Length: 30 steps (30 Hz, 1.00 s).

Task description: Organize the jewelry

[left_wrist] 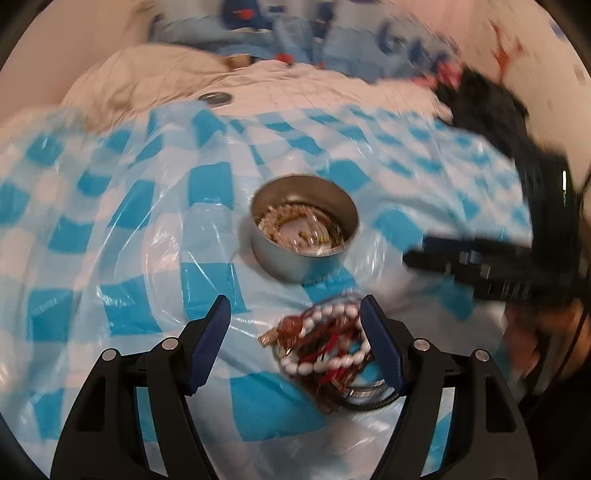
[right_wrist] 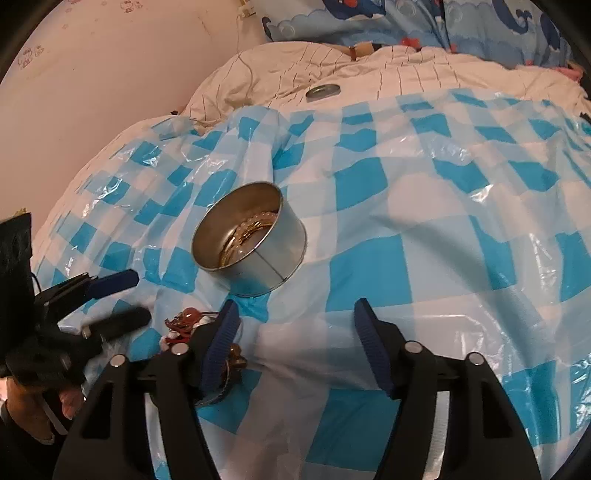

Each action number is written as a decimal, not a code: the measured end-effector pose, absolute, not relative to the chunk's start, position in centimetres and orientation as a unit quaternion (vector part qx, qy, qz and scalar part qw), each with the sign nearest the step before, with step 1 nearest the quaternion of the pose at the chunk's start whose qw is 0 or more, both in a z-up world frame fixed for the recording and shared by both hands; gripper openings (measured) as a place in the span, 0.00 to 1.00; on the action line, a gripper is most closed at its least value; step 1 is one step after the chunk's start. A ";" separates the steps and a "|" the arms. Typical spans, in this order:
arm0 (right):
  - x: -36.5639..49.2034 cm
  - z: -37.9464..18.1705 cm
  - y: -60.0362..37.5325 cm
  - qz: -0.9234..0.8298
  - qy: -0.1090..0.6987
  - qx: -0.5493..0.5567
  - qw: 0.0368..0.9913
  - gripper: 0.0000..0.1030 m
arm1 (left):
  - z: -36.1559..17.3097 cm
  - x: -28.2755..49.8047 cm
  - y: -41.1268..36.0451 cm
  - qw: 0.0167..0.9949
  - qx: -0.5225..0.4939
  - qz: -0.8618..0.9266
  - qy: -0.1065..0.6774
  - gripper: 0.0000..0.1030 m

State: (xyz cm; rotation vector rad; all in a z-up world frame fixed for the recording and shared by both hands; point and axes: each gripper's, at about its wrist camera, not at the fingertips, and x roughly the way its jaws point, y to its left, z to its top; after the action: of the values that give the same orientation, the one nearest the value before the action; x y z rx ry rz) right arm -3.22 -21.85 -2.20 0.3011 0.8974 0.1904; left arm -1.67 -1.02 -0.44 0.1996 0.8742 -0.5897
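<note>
A round metal tin [left_wrist: 304, 254] stands on the blue-and-white checked plastic sheet [left_wrist: 129, 221], with gold and beaded bracelets lying in it. A pile of jewelry [left_wrist: 325, 343], white beads, red threads and metal bangles, lies on the sheet between my left gripper's [left_wrist: 295, 317] fingers, close against the right pad. Its jaws stand wide and do not clamp the pile. In the right wrist view the tin [right_wrist: 258, 266] is ahead of my right gripper [right_wrist: 295, 317], which is open over bare sheet. The jewelry pile [right_wrist: 184, 321] sits just left of its left finger, near the left gripper [right_wrist: 125, 297].
The sheet [right_wrist: 406, 206] covers a bed with a cream quilt [right_wrist: 295, 70]. A round metal lid [right_wrist: 323, 91] lies on the quilt behind it. Blue patterned pillows [right_wrist: 480, 26] are at the back and a pink wall [right_wrist: 110, 74] on the left. My right gripper [left_wrist: 417, 254] shows blurred at the right.
</note>
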 end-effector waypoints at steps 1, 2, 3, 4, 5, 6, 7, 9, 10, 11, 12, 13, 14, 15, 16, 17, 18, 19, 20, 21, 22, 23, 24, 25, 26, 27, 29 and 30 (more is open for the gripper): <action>-3.4 -2.1 -21.9 0.086 0.429 0.142 0.888 0.67 | -0.6 -2.0 -1.3 0.859 0.111 -0.284 0.412 0.67; -3.4 -2.1 -21.9 0.085 0.429 0.142 0.888 0.67 | -0.9 -2.3 -1.5 0.858 0.127 -0.285 0.408 0.67; -3.4 -2.2 -21.9 0.086 0.429 0.144 0.888 0.67 | -1.0 -2.4 -1.7 0.858 0.137 -0.284 0.406 0.67; -3.2 -2.2 -21.9 0.086 0.429 0.145 0.887 0.67 | -1.2 -2.5 -1.7 0.857 0.144 -0.283 0.405 0.67; -3.2 -2.3 -21.8 0.086 0.430 0.144 0.887 0.67 | -1.3 -2.4 -1.9 0.856 0.149 -0.283 0.405 0.67; -3.2 -2.4 -21.8 0.086 0.431 0.143 0.887 0.67 | -1.3 -2.5 -1.9 0.856 0.153 -0.283 0.404 0.66; -3.2 -2.5 -21.6 0.086 0.432 0.140 0.887 0.68 | -1.4 -2.4 -2.0 0.856 0.157 -0.284 0.403 0.63; -3.1 -2.5 -21.4 0.087 0.434 0.138 0.886 0.68 | -1.7 -2.4 -2.4 0.850 0.171 -0.286 0.408 0.58; -3.1 -2.6 -21.3 0.088 0.434 0.137 0.886 0.69 | -2.0 -2.4 -2.7 0.847 0.177 -0.286 0.411 0.52; -3.1 -2.6 -21.2 0.089 0.434 0.137 0.886 0.69 | -2.3 -2.4 -3.0 0.843 0.187 -0.287 0.416 0.44; -3.1 -2.6 -21.2 0.089 0.434 0.136 0.886 0.70 | -2.6 -2.4 -3.3 0.838 0.196 -0.287 0.421 0.38; -3.2 -2.6 -21.1 0.090 0.434 0.135 0.886 0.70 | -3.0 -2.5 -3.6 0.830 0.207 -0.290 0.428 0.25; -3.1 -2.6 -21.1 0.090 0.434 0.135 0.886 0.70 | -3.2 -2.5 -3.7 0.827 0.207 -0.294 0.432 0.16; -3.2 -2.6 -21.0 0.091 0.433 0.135 0.886 0.70 | -3.2 -2.5 -3.7 0.823 0.204 -0.300 0.437 0.11; -3.2 -2.6 -21.0 0.091 0.433 0.134 0.887 0.70 | -3.2 -2.5 -3.8 0.821 0.201 -0.304 0.439 0.05; -3.2 -2.6 -21.0 0.092 0.433 0.134 0.887 0.70 | -3.0 -2.6 -3.8 0.823 0.200 -0.301 0.438 0.03; -3.2 -2.6 -21.0 0.092 0.432 0.134 0.887 0.70 | -2.8 -2.5 -3.6 0.824 0.191 -0.304 0.439 0.03; -3.2 -2.6 -20.9 0.093 0.432 0.133 0.887 0.70 | -2.6 -2.3 -3.3 0.825 0.173 -0.309 0.441 0.03; -3.3 -2.6 -20.9 0.094 0.432 0.133 0.887 0.70 | -2.1 -2.0 -2.8 0.828 0.148 -0.315 0.439 0.03; -3.2 -2.6 -20.9 0.094 0.432 0.132 0.887 0.70 | -1.5 -1.8 -2.1 0.831 0.123 -0.321 0.437 0.03; -3.3 -2.5 -20.8 0.097 0.431 0.132 0.887 0.70 | -1.1 -1.6 -1.5 0.835 0.102 -0.324 0.434 0.03; -3.3 -2.5 -20.6 0.101 0.430 0.131 0.887 0.70 | -0.7 -1.4 -1.0 0.838 0.086 -0.324 0.431 0.03; -3.4 -2.5 -20.4 0.105 0.429 0.129 0.888 0.70 | -0.3 -1.2 -0.4 0.842 0.064 -0.324 0.427 0.03; -3.5 -2.3 -20.0 0.113 0.426 0.122 0.889 0.70 | 0.0 -1.0 0.1 0.843 0.044 -0.326 0.425 0.03; -3.6 -2.2 -19.6 0.118 0.423 0.115 0.891 0.70 | 0.3 -0.6 0.7 0.841 0.022 -0.331 0.427 0.03; -3.7 -2.1 -19.2 0.125 0.421 0.110 0.892 0.70 | 0.3 -0.4 1.0 0.839 0.012 -0.334 0.430 0.03; -3.9 -2.0 -18.2 0.145 0.416 0.096 0.892 0.70 | 0.3 -0.2 1.3 0.841 0.002 -0.328 0.431 0.03; -4.0 -1.9 -17.8 0.150 0.414 0.090 0.893 0.70 | 0.3 -0.2 1.5 0.841 -0.002 -0.327 0.430 0.03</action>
State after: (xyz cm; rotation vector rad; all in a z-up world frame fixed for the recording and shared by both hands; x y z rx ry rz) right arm -3.99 -17.82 -1.91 0.1875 0.8598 0.3107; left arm -0.21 1.48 0.32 -0.0045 0.9095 -0.6901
